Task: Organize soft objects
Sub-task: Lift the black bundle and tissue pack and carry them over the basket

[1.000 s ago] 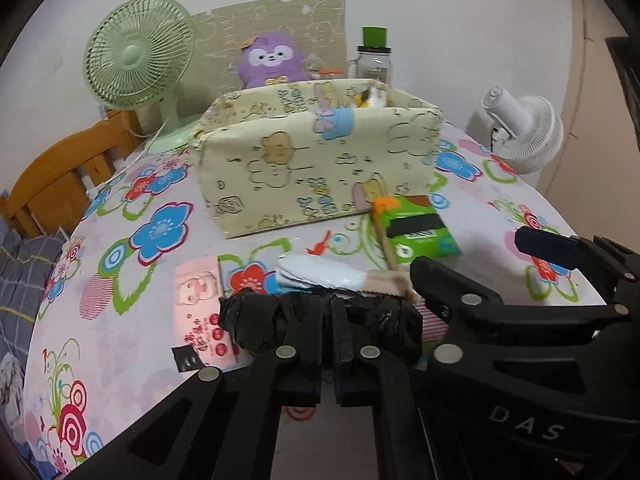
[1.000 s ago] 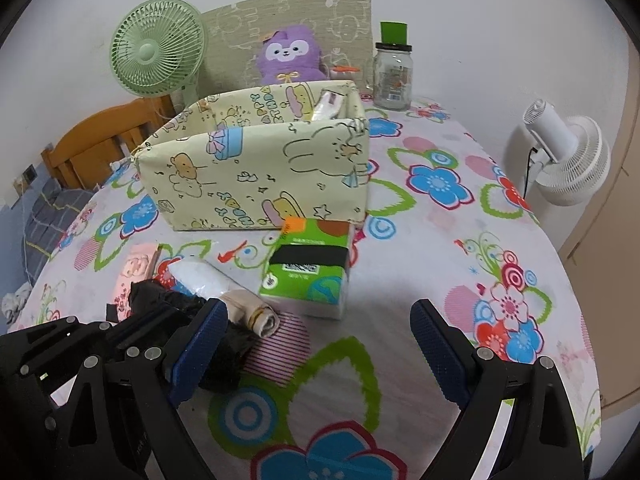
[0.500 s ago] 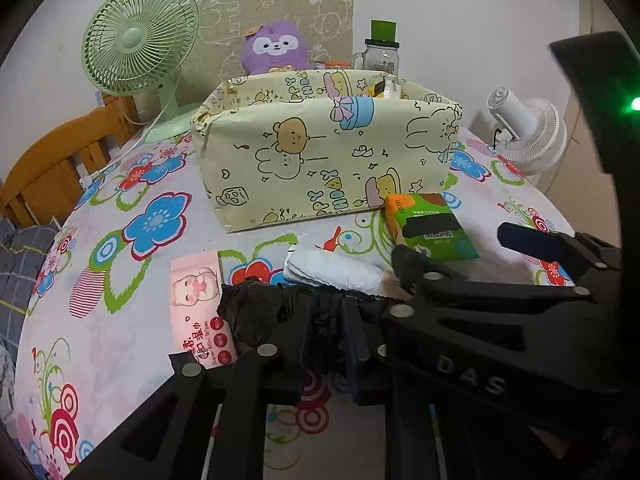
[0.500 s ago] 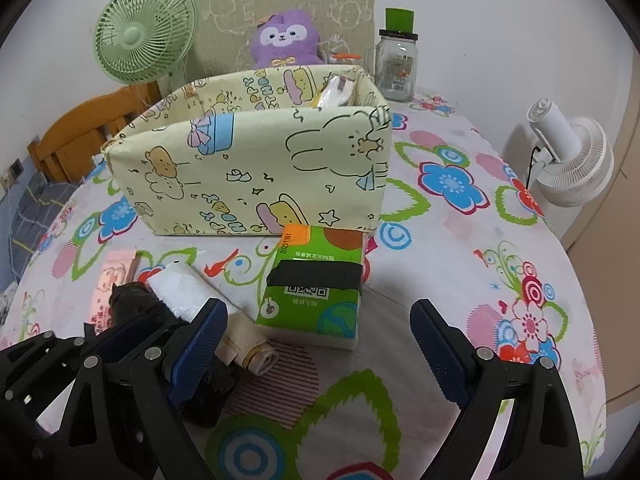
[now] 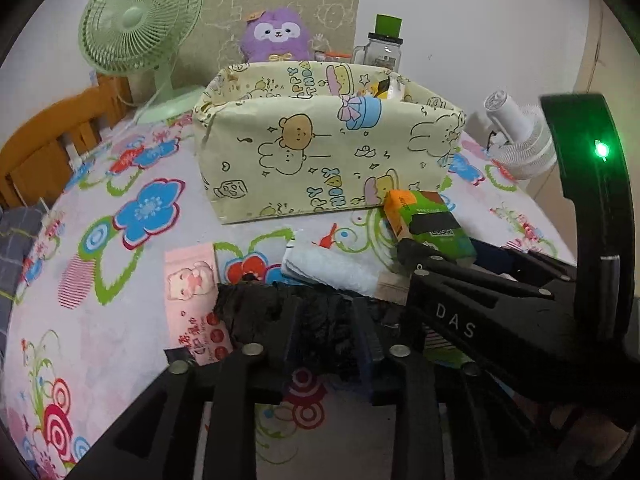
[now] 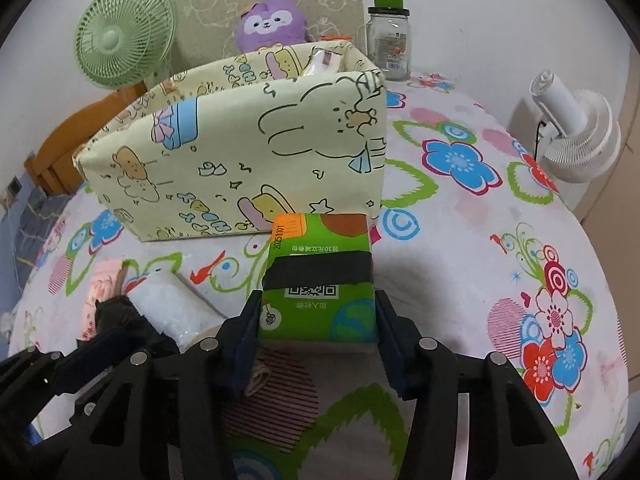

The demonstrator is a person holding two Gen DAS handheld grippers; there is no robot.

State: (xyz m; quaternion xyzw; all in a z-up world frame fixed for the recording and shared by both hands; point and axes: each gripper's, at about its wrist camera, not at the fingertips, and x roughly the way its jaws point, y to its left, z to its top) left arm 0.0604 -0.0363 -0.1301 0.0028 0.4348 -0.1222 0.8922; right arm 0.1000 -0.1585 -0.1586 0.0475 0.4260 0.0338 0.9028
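Observation:
A green tissue pack point(image 6: 316, 264) lies on the flowered tablecloth just before the cartoon-print fabric box point(image 6: 248, 152). My right gripper point(image 6: 317, 312) straddles its near end; the jaws are closing and both blue pads touch its sides. In the left wrist view my left gripper point(image 5: 326, 334) is low over a crumpled black bundle point(image 5: 256, 308). Its jaws are opening, and black material sits in the gap between them. A white rolled cloth point(image 5: 332, 268) lies behind the bundle, and a pink wipes pack point(image 5: 192, 280) lies to its left.
Behind the fabric box point(image 5: 320, 152) sit a purple plush point(image 5: 276, 36) and a glass jar point(image 5: 384, 52). A green fan point(image 5: 136, 16) stands at the back left, a white fan point(image 5: 516, 140) off the table's right edge, and a wooden chair point(image 5: 48, 140) to the left.
My right gripper has come forward and down around the green pack, and its wide jaws have closed onto the pack's sides. The left jaws, tight together before, have parted a little over the black bundle.

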